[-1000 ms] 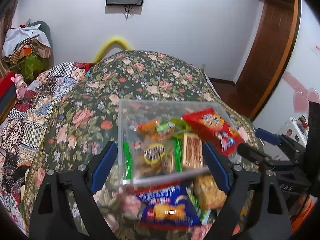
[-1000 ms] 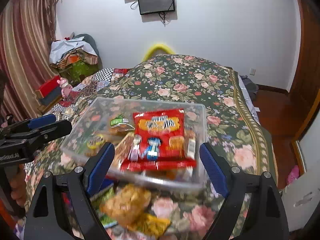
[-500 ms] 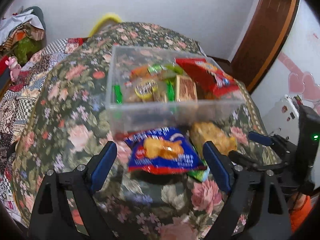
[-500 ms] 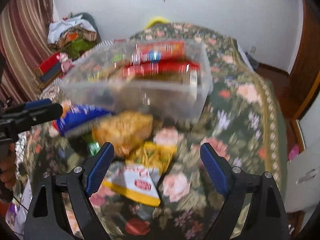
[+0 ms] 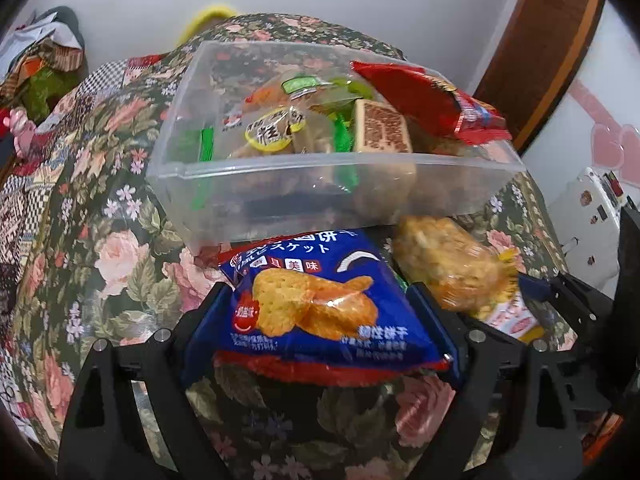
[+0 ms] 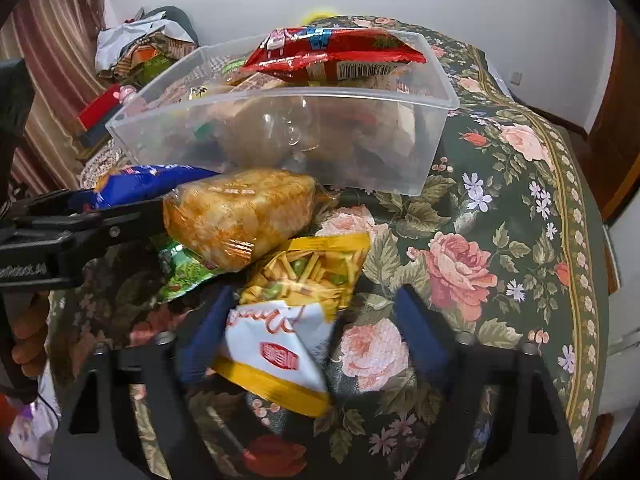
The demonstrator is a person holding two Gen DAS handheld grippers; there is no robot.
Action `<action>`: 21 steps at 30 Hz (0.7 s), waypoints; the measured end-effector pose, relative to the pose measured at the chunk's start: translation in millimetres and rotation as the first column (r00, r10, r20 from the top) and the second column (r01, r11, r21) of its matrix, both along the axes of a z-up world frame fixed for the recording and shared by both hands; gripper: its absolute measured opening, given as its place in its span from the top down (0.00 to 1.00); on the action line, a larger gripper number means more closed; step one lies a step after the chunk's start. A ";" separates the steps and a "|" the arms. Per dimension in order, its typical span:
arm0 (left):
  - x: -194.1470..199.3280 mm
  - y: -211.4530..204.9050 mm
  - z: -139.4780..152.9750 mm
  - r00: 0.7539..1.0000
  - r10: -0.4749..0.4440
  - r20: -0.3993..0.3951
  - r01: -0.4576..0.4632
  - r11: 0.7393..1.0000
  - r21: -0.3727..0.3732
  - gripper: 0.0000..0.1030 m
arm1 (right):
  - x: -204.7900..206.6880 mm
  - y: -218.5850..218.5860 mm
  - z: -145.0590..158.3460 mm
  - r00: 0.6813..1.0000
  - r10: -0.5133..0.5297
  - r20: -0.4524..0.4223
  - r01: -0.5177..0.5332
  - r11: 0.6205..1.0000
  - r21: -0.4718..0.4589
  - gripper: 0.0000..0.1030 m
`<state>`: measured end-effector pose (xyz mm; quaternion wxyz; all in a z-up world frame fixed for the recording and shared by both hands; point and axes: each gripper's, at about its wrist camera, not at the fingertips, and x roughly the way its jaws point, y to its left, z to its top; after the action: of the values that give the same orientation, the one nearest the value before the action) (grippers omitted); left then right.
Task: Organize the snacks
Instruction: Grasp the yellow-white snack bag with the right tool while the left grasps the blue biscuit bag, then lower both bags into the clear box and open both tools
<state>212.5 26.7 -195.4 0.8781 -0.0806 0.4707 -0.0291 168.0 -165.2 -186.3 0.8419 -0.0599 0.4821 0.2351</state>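
Fingers (image 5: pixel 430 312) of the left gripper (image 5: pixel 320 312), spread wide, flanked the blue biscuit packet (image 5: pixel 320 312) printed "スケット", having closed in since a second earlier; the right gripper (image 6: pixel 312 336) stood open around the yellow-white packet (image 6: pixel 280 356). Both packets lay before the clear box (image 5: pixel 320 184).

dark green floral bedspread (image 6: pixel 500 216) with pink roses, clear plastic bin (image 5: pixel 320 184), blue cracker bag (image 5: pixel 320 312) between left gripper's (image 5: pixel 320 320) blue pads, red packet (image 6: pixel 332 54) in bin, orange snack pack (image 6: pixel 240 216), yellow-white bag (image 6: pixel 288 320), green packet (image 6: pixel 184 272)
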 end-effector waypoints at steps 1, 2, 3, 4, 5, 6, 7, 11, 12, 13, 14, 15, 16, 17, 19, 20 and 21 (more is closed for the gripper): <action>-0.5 0.5 -1.4 1.000 0.002 0.011 -0.002 1.000 -0.007 0.17 | -1.6 1.1 0.4 1.000 0.001 0.008 -0.001 1.000 -0.011 0.38; -1.9 0.1 -1.4 1.000 -0.001 0.024 0.001 1.000 -0.012 0.17 | -2.8 0.5 0.8 1.000 0.000 0.011 0.000 1.000 -0.017 0.44; -3.0 -0.3 -1.1 0.999 -0.004 0.032 0.004 1.000 -0.009 0.18 | -2.5 -1.0 1.2 1.000 -0.002 0.012 0.002 1.000 -0.013 0.48; -4.4 -1.2 -0.7 0.999 -0.009 0.037 0.009 1.000 -0.002 0.19 | -3.1 -2.9 1.9 1.000 -0.006 0.011 0.006 1.000 -0.007 0.57; -6.8 -2.4 -0.7 0.999 -0.017 0.044 0.016 1.000 0.008 0.20 | -3.4 -5.8 2.5 1.000 -0.011 0.008 0.011 1.000 0.001 0.58; -7.6 -2.7 -0.5 0.999 -0.019 0.047 0.018 1.000 0.012 0.21 | -3.5 -8.8 3.2 1.000 -0.012 0.001 0.012 1.000 0.016 0.59; -9.9 -3.0 -0.3 0.998 -0.018 0.052 0.017 1.000 0.020 0.21 | -3.4 -12.5 3.3 1.000 -0.018 -0.003 0.018 0.999 0.028 0.60; -18.8 -1.8 5.2 0.998 -0.022 0.066 0.021 1.000 0.014 0.25 | -8.8 -18.0 6.3 0.999 -0.034 0.001 0.034 0.999 0.036 0.61; -19.7 -0.9 7.3 0.997 -0.023 0.071 0.022 1.000 0.011 0.26 | -10.3 -19.9 7.3 0.999 -0.040 -0.001 0.040 0.998 0.044 0.62; -22.2 -0.4 10.2 0.997 -0.026 0.077 0.025 1.000 0.009 0.26 | -11.0 -22.1 8.5 0.999 -0.045 -0.004 0.045 0.998 0.052 0.62; -24.9 -0.3 13.4 0.996 -0.029 0.083 0.028 1.000 0.008 0.27 | -12.1 -24.6 10.4 0.999 -0.051 -0.002 0.051 0.997 0.059 0.62; -26.6 -0.3 15.3 0.996 -0.031 0.086 0.030 1.000 0.009 0.27 | -12.8 -27.5 12.0 0.998 -0.056 0.000 0.056 0.996 0.065 0.62; -29.7 -0.6 18.6 0.995 -0.034 0.095 0.033 0.999 0.009 0.28 | -13.9 -29.6 14.2 0.998 -0.061 0.003 0.060 0.996 0.070 0.62; -32.2 -0.5 21.8 0.994 -0.035 0.104 0.035 0.999 0.007 0.28 | -15.0 -31.9 17.1 0.998 -0.066 0.010 0.065 0.995 0.076 0.62; -37.1 -0.3 28.6 0.992 -0.037 0.120 0.036 0.999 0.008 0.28 | -16.7 -33.9 22.7 0.997 -0.074 0.020 0.072 0.994 0.087 0.62; -39.6 0.3 31.8 0.991 -0.038 0.128 0.037 0.999 0.009 0.28 | -17.6 -35.5 26.7 0.996 -0.080 0.028 0.077 0.993 0.093 0.62; -42.9 0.6 36.9 0.989 -0.038 0.141 0.037 0.999 0.008 0.28 | -17.1 -36.7 30.0 0.996 -0.083 0.035 0.079 0.992 0.099 0.62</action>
<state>169.6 27.3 -158.4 0.9087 -0.0671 0.4089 -0.0501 150.9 -201.9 -156.3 0.8619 -0.0035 0.4555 0.2228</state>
